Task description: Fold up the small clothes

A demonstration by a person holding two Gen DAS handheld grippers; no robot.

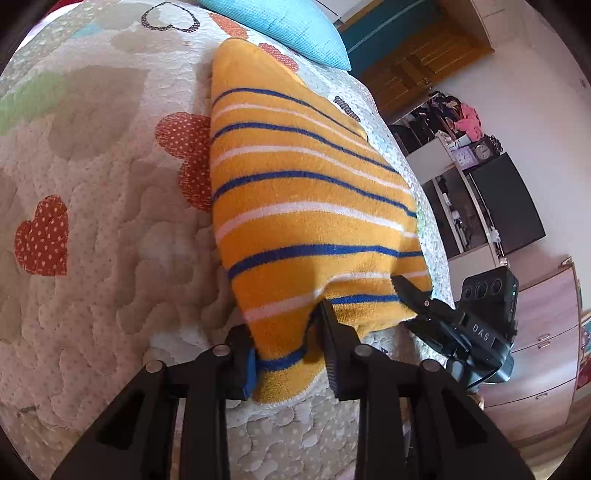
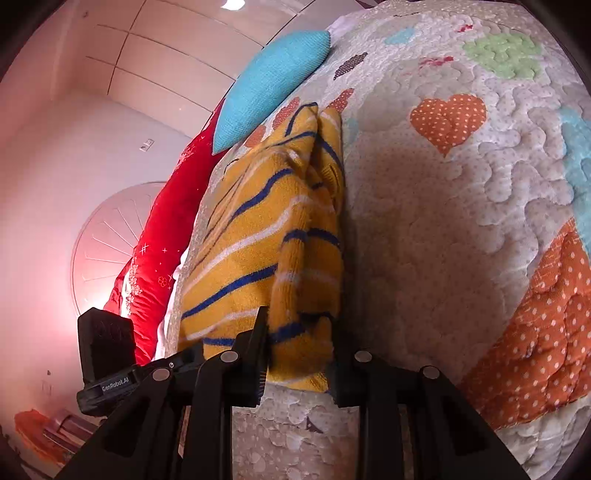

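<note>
**Both claws pinch the near hem of the striped garment**

Quilted white bedspread with patchwork hearts [image 1: 92, 192] carries everything in this scene. On it, the left gripper [image 1: 288, 354] has its jaws drawn narrow, clamped on the near corner of the orange fleece garment with blue and white stripes [image 1: 295, 192]. Just beside it, the right gripper [image 2: 299, 363] pinches the neighbouring corner of the same hem, cloth bunched between its pads.

From both claws the garment stretches straight away across the bed, its long axis pointing toward the turquoise knitted pillow [image 1: 280, 26] at the far end. With each hand equally near its own corner, the fold likely calls for carrying this hem forward along that axis onto the far edge.
</note>
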